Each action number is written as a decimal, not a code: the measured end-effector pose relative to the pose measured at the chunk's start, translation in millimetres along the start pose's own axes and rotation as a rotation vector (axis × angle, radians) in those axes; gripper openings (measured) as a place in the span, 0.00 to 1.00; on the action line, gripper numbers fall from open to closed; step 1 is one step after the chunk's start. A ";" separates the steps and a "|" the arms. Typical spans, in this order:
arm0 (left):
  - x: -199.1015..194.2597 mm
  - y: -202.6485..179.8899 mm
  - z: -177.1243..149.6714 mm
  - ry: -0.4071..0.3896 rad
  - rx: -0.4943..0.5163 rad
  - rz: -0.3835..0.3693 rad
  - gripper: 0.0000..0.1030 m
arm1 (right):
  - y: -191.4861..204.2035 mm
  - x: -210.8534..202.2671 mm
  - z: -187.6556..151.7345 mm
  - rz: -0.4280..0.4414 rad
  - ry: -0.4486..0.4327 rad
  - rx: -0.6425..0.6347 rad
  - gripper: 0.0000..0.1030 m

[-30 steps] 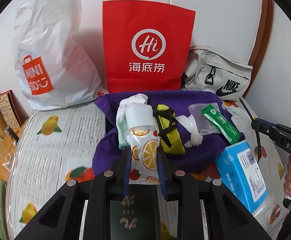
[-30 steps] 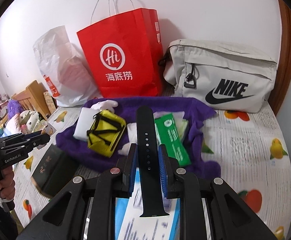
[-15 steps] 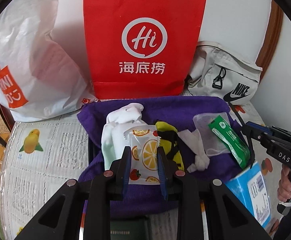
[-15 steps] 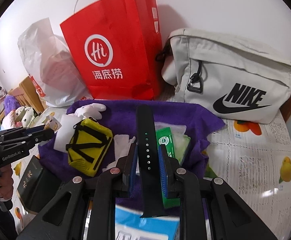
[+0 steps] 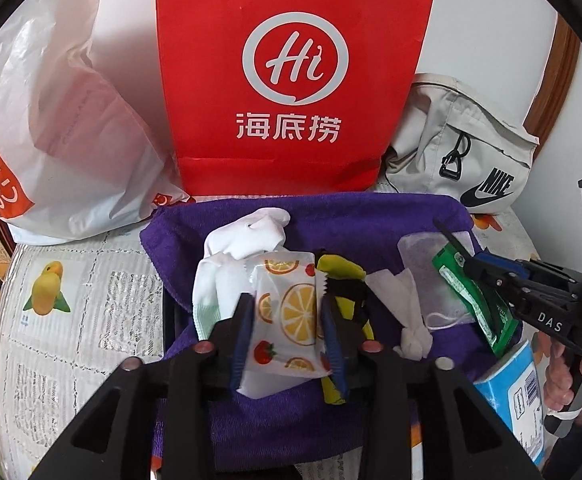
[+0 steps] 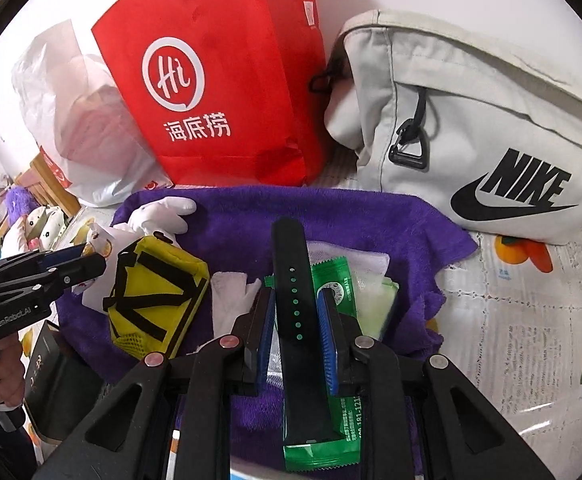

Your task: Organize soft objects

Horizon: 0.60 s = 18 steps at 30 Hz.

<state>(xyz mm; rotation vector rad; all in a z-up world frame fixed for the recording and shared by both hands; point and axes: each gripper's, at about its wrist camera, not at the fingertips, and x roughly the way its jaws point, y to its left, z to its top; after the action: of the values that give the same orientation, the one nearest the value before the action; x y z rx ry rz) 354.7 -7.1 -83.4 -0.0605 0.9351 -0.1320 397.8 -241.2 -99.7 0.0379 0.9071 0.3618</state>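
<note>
A purple towel (image 5: 371, 216) (image 6: 331, 216) lies on the fruit-print cover with soft things on it. My left gripper (image 5: 287, 300) (image 6: 87, 260) hovers over its near left part. Its jaws are opening, and an orange-print packet (image 5: 287, 312) sits between them, resting on a white sock (image 5: 247, 232) and the towel. My right gripper (image 6: 297, 296) (image 5: 471, 264) is shut on a black watch strap (image 6: 291, 260) above a green sachet (image 6: 337, 280). A yellow pouch (image 6: 155, 296) with black straps lies between the two grippers.
Behind the towel stand a red paper bag (image 5: 291, 80), a white plastic bag (image 5: 51, 120) and a grey Nike bag (image 6: 471, 120). A blue tissue pack (image 5: 511, 392) lies at the towel's near right, a dark box (image 6: 47, 364) at its near left. A hand holds each gripper.
Both grippers have moved forward and down over the purple towel. The left jaws have spread apart around the orange-print packet. The right jaws still clamp the strap.
</note>
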 end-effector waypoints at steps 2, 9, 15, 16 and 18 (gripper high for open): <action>-1.8 -1.7 0.8 -0.003 0.011 0.003 0.50 | 0.7 -0.5 0.3 0.004 -0.003 0.002 0.24; -15.2 -2.6 1.2 -0.029 0.016 0.048 0.67 | 6.5 -22.6 -1.8 -0.015 -0.059 -0.006 0.53; -34.4 -4.1 0.5 -0.069 0.021 0.062 0.79 | 15.7 -49.5 -10.9 -0.036 -0.094 -0.022 0.60; -37.9 -4.5 0.1 -0.073 0.023 0.061 0.79 | 16.9 -53.7 -12.8 -0.035 -0.096 -0.022 0.60; -46.5 -5.3 -2.0 -0.080 0.027 0.060 0.79 | 20.4 -61.6 -16.2 -0.035 -0.102 -0.023 0.60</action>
<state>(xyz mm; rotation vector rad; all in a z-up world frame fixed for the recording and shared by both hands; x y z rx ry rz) 325.4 -5.9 -46.8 -0.0126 0.8544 -0.0859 344.8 -243.9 -59.0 0.0194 0.8013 0.3345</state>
